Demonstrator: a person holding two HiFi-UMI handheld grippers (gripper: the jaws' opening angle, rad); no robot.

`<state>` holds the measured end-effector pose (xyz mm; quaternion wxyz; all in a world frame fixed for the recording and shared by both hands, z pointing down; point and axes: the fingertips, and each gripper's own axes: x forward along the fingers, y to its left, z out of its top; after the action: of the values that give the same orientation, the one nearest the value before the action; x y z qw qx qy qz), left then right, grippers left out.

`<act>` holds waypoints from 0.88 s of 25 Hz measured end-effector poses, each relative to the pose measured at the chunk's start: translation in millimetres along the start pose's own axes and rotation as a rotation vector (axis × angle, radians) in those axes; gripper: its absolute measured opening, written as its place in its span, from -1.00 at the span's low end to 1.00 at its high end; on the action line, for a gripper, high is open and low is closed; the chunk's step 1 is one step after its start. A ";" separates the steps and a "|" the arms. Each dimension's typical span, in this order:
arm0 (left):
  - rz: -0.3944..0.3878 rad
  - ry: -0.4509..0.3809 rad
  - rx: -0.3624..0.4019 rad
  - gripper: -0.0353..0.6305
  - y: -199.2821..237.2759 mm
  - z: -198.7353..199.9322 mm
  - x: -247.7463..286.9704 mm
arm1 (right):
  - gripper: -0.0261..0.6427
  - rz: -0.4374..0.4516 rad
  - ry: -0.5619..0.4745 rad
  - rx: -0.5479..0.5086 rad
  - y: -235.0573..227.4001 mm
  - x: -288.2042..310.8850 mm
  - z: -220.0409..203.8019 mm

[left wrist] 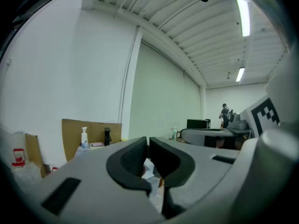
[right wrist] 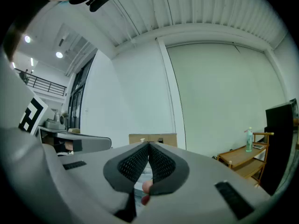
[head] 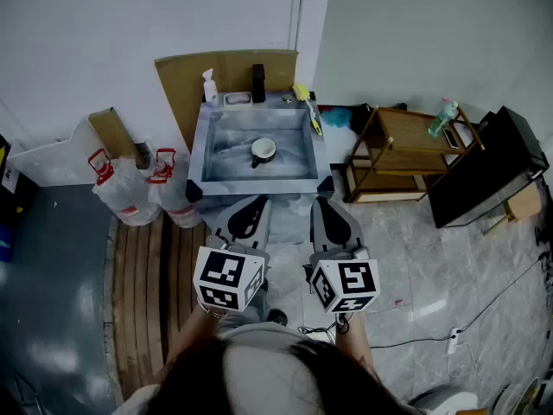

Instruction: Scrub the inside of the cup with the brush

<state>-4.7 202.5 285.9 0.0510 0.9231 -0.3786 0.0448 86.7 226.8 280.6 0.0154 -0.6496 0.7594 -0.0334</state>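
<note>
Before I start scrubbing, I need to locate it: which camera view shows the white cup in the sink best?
The head view: the white round cup with a dark handle sits in the grey square sink, seen from above. Neither gripper view shows it; the basin is hidden there.

Dim, bluish head view; ceiling tube lamp (left wrist: 243, 15) glares; fisheye bending, black vignette at gripper-view edges.

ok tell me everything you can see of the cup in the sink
The cup is small and pale, with a round rim facing up and a darker inside. What looks like a dark handle juts toward the person. It stands alone near the middle of the sink floor, nothing else touching it. Material unclear.
</note>
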 end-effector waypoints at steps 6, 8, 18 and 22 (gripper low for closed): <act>-0.005 0.008 -0.006 -0.86 29.7 -2.8 31.3 | -0.85 0.000 0.018 0.009 -8.7 36.4 -8.4; -0.006 0.012 -0.014 -0.86 40.5 -3.8 42.8 | -0.85 -0.003 0.028 0.005 -12.3 50.1 -9.8; -0.019 0.038 -0.045 -0.86 96.6 -8.4 86.7 | -0.85 -0.032 0.051 0.010 -25.1 119.8 -8.3; -0.025 0.049 -0.057 -0.86 116.4 -13.3 100.2 | -0.84 -0.046 0.072 0.012 -27.6 142.4 -13.1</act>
<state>-16.1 52.3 318.2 0.0871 0.9245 -0.3668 0.0558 91.0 82.3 298.5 -0.0088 -0.6652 0.7440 -0.0618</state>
